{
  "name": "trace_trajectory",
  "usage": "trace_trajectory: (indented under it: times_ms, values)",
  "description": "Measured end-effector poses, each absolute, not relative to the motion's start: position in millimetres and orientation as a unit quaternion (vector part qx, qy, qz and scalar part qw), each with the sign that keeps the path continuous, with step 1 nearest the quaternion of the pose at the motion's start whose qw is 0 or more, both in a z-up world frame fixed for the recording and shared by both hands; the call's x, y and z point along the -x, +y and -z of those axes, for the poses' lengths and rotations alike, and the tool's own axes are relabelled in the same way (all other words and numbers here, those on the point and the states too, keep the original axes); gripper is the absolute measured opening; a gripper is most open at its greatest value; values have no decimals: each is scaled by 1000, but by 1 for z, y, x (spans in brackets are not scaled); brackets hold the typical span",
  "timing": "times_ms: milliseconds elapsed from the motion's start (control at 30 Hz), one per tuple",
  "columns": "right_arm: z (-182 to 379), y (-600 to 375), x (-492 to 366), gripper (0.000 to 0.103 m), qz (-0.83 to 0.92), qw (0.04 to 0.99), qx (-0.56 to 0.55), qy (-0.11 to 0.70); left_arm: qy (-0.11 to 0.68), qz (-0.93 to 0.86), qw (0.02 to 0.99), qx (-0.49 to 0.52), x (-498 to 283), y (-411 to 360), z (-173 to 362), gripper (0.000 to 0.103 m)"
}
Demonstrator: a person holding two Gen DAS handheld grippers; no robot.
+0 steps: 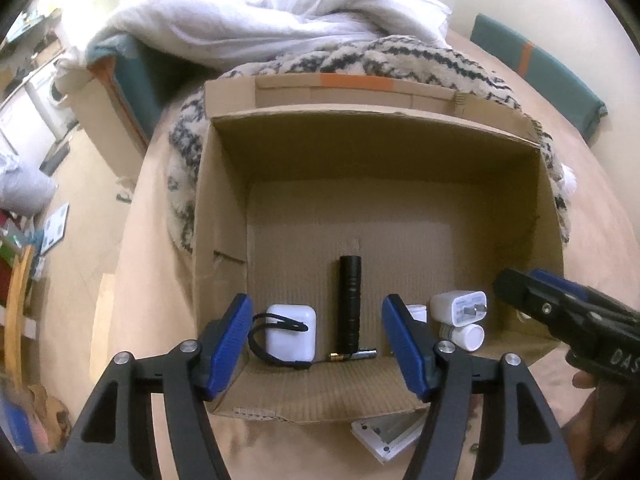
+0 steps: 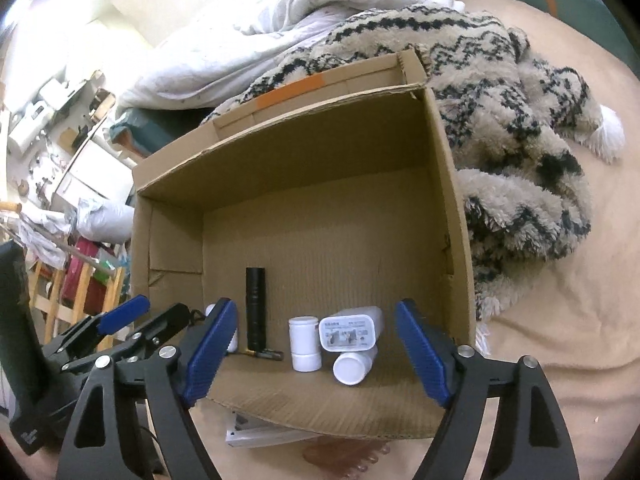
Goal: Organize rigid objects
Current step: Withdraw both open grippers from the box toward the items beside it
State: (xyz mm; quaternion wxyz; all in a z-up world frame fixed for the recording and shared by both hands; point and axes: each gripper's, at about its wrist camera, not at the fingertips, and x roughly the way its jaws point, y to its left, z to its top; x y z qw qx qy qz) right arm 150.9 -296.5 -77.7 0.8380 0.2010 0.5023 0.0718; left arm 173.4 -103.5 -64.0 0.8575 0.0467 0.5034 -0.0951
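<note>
In the cardboard box [image 1: 400,152], along its near wall, we have everything lined up: white earbud case [image 1: 291,332] with a black strap, black flashlight [image 1: 350,300] lying lengthwise, a battery [image 1: 352,356] at its near end, a white charger plug [image 1: 460,307] and two white pill bottles [image 2: 306,343], one upright, one on its side [image 2: 354,364]. Our left gripper [image 1: 316,344] hangs wide open over the case and flashlight, holding nothing. Our right gripper [image 2: 316,354] is also wide open and empty, over the bottles and charger.

Risks as we read them: the items sit tight together, so a finger coming down could knock the upright bottle over or roll the lying one and the battery. The charger leans on the lying bottle; pulling either probably shifts the other. The box wall is close, so a finger could catch the flap. The grippers are near each other and could collide.

The box sits on a bed with a tan sheet [image 2: 560,340], soft footing, so it may tip or slide. A patterned shaggy blanket [image 2: 512,152] and white duvet [image 1: 260,12] lie behind it. A cluttered room is off to the left.
</note>
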Motion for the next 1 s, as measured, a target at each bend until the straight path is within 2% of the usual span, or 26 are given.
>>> trace_trajectory:
  times_ms: [300, 633, 1000]
  values:
    - [72, -302, -145, 86, -76, 836, -220, 496, 500, 86, 860, -59, -170, -101, 62, 64]
    - [62, -310, -131, 86, -75, 838, -241, 484, 494, 66, 865, -52, -158, -84, 35, 64]
    - [49, -309, -108, 86, -71, 848, -222, 476, 506, 54, 860, -28, -121, -58, 35, 64]
